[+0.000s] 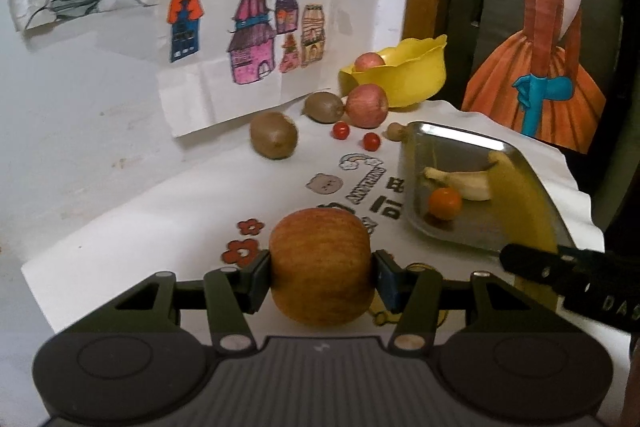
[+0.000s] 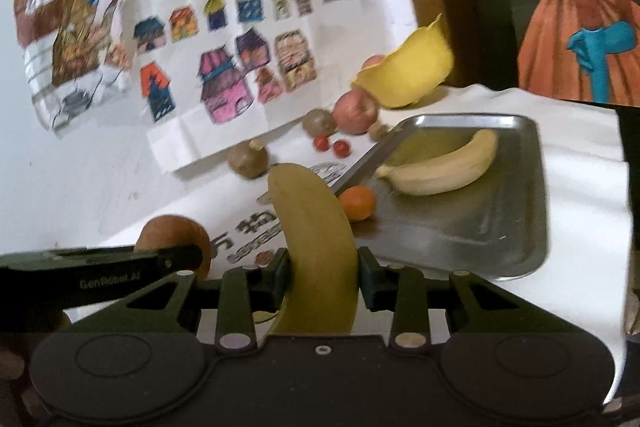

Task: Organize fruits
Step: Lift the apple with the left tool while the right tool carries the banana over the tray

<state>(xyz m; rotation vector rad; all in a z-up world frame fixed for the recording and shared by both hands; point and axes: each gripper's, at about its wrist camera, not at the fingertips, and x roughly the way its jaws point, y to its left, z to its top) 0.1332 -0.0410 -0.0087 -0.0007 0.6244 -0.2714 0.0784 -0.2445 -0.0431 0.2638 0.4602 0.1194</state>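
Between left gripper (image 1: 322, 277) fingers: apple (image 1: 322, 265) clamped, underside hidden. Between right gripper (image 2: 323, 277) fingers: banana (image 2: 316, 251) gripped, lower end cut off.

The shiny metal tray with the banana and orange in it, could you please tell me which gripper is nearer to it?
Right. The right gripper, holding a yellow banana, is at the metal tray's near edge; the left gripper, holding an apple, sits further left.
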